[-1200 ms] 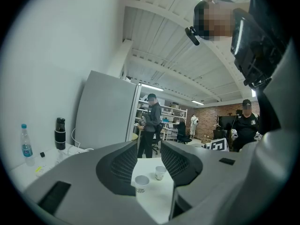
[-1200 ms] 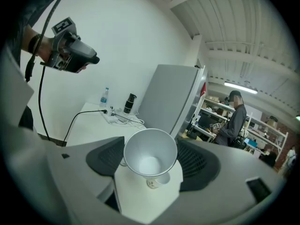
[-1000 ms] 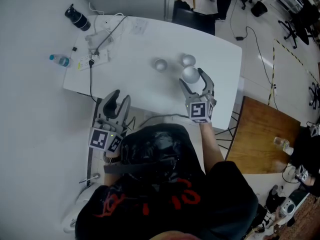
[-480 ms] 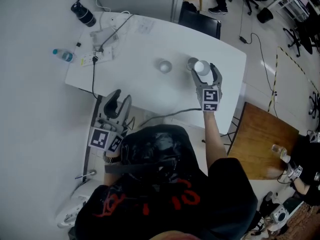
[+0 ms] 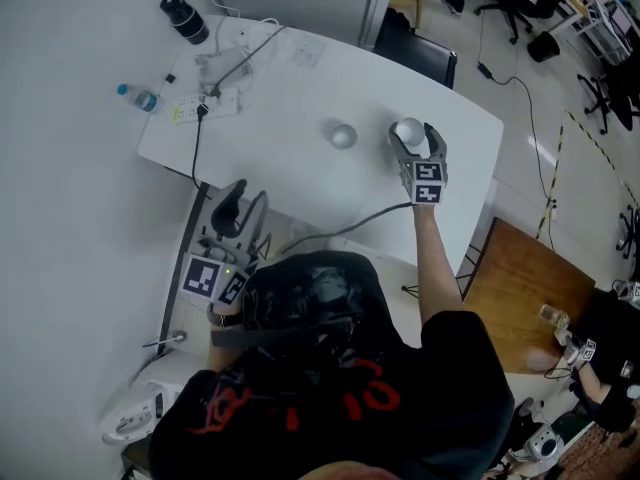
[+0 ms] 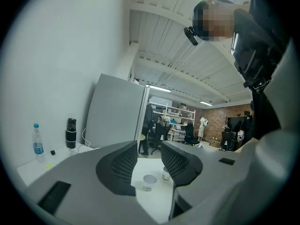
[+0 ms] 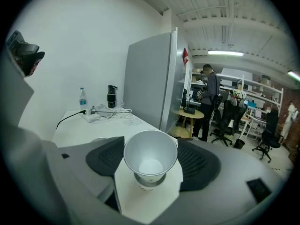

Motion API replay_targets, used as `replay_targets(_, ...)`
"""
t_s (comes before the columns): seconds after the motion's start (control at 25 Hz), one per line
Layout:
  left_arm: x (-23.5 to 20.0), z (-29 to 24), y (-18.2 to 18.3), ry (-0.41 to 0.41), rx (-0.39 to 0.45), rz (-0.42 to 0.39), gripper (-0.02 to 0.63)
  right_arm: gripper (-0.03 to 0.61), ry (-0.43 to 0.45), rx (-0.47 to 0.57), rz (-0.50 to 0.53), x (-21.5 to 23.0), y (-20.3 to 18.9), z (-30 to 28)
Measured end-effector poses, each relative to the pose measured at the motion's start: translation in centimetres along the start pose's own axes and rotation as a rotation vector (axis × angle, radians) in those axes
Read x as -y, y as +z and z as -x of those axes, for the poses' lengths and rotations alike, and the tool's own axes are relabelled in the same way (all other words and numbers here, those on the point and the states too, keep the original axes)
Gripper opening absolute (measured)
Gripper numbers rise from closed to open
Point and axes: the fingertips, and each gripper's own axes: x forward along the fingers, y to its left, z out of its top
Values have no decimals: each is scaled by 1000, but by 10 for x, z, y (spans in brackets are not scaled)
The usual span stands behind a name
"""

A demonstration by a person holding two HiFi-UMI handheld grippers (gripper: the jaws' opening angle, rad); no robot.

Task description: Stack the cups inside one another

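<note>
Near the right edge of the tabletop [image 5: 270,118], the right gripper [image 5: 413,140] was clenched on a white cup [image 7: 150,153], mouth up, with a pad against each of its 2 sides. The cup's base sat at the mouth of a 2nd cup [image 7: 149,184] standing on the tabletop. A 3rd cup [image 5: 343,135] stood alone nearer the middle, apart from that pair. Off the near left corner, the left gripper [image 5: 243,208] hung released, with nothing between its jaws.

White cup [image 7: 150,159], white table [image 5: 290,118]
</note>
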Motion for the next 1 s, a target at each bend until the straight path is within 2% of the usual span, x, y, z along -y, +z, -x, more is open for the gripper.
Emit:
replay_targets(0.4, -9, 7, 1, 21, 9, 11, 163, 371, 20, -157, -86, -2, -47, -28)
replay_targets(0.72, -13, 9, 2, 22, 23, 19, 163, 377, 16, -143, -97, -8, -48, -21)
replay_targets(0.88, -20, 11, 6, 57, 46, 22, 163, 377, 23, -123, -122, -14, -44, -9)
replay_targets(1.0, -27, 15, 9, 84, 60, 29, 163, 377, 63, -78, -92, -31, -34, 5)
